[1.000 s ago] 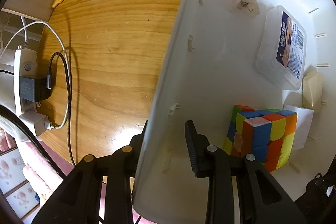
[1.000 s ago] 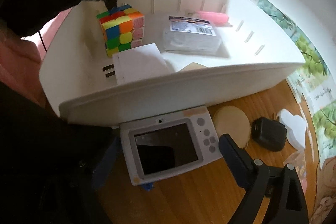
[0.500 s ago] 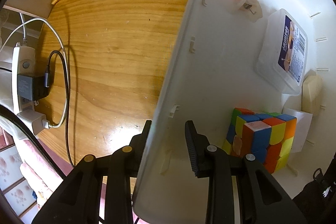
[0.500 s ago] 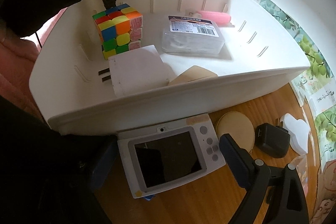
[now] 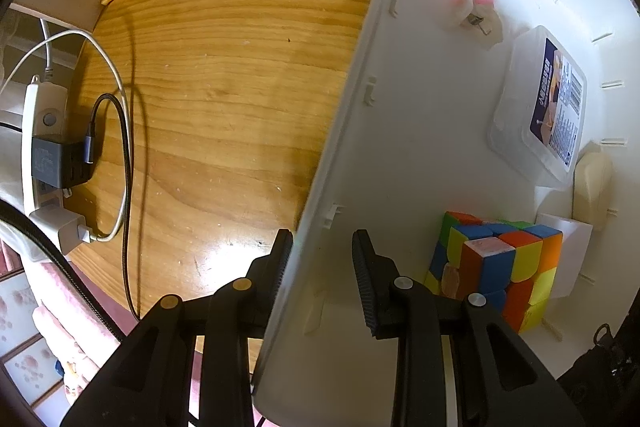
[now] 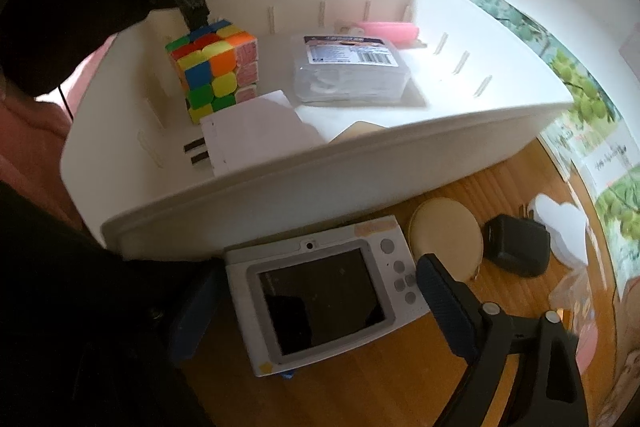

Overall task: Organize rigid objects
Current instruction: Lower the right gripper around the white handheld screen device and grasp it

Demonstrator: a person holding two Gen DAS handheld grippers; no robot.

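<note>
— Two grippers, so where does each one stand?

— Left gripper [image 5: 320,255] points straight down and straddles the side wall of the white bin [image 5: 348,131], one finger outside over the wooden table [image 5: 224,75], the other inside. The outer pad lies against the wall; the inner pad stands a little off it, so I cannot tell whether the wall is truly pinched.

— And the right gripper?

— Right gripper [image 6: 316,303] hangs tilted over a small white device with a dark screen [image 6: 320,295], which lies flat on the table just in front of the bin's near wall. Its jaws stand wide, one finger on each side of the device, and they have just been closing a little. The pads do not seem to press on it.

— What sits in the bin?

— A Rubik's cube [image 6: 214,67] at the near left, beside the left gripper's inner finger. A white block [image 6: 256,127] just near of it, a clear plastic box with a label [image 6: 352,67] in the middle, and a pink clip [image 6: 388,31] at the far wall.

— Anything else on the table?

— A round tan disc [image 6: 446,239] and a black charger [image 6: 516,245], right of the device. On the left, a power strip [image 5: 40,155] with cables.
</note>
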